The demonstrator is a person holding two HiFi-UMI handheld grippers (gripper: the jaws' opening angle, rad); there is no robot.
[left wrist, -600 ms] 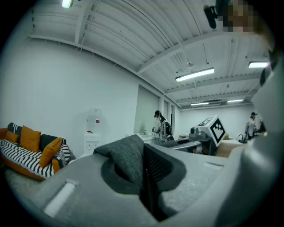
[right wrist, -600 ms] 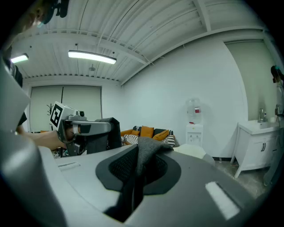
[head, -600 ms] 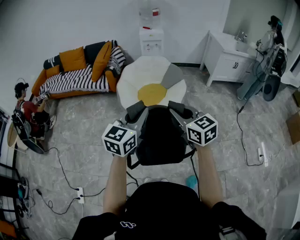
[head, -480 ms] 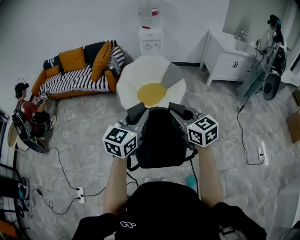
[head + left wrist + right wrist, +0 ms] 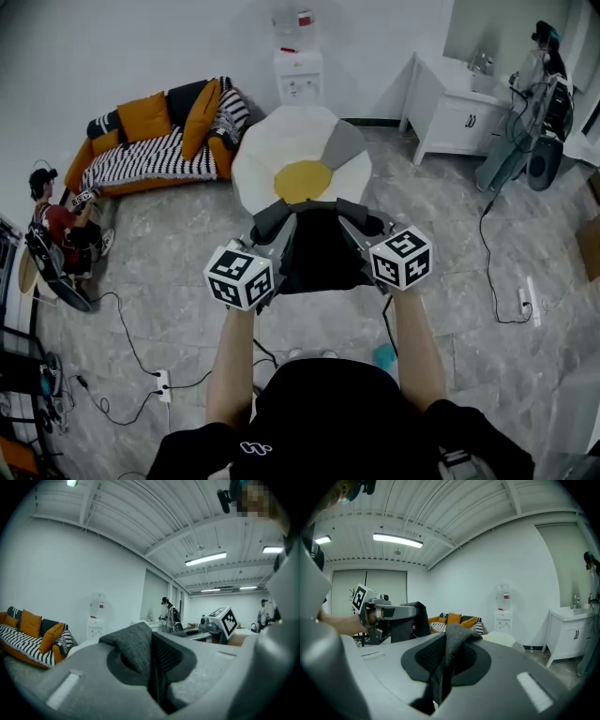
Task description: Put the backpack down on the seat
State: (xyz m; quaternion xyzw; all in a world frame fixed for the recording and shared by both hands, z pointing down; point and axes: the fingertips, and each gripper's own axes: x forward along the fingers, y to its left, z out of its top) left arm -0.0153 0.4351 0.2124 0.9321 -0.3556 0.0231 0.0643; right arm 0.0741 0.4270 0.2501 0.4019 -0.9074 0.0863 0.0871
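Observation:
A black backpack [image 5: 323, 255] hangs in front of me, held by its two grey shoulder straps. My left gripper [image 5: 270, 228] is shut on the left strap [image 5: 135, 649], which bunches up between its jaws. The right gripper [image 5: 362, 221] is shut on the right strap [image 5: 457, 644] in the same way. The seat [image 5: 300, 167], a round white cushion chair with a yellow centre and a grey petal, stands on the floor just beyond the backpack. In each gripper view the other gripper [image 5: 221, 622] [image 5: 378, 615] shows to the side at about the same height.
An orange sofa [image 5: 150, 142] with striped cushions stands to the left of the seat. A water dispenser [image 5: 298, 67] is behind it and a white cabinet [image 5: 459, 111] to the right. A person [image 5: 58, 231] sits at far left. Cables and a power strip [image 5: 159, 384] lie on the floor.
Both grippers and the backpack have shifted forward toward the seat. The backpack now shows shorter, and its top reaches the seat's near edge in the picture.

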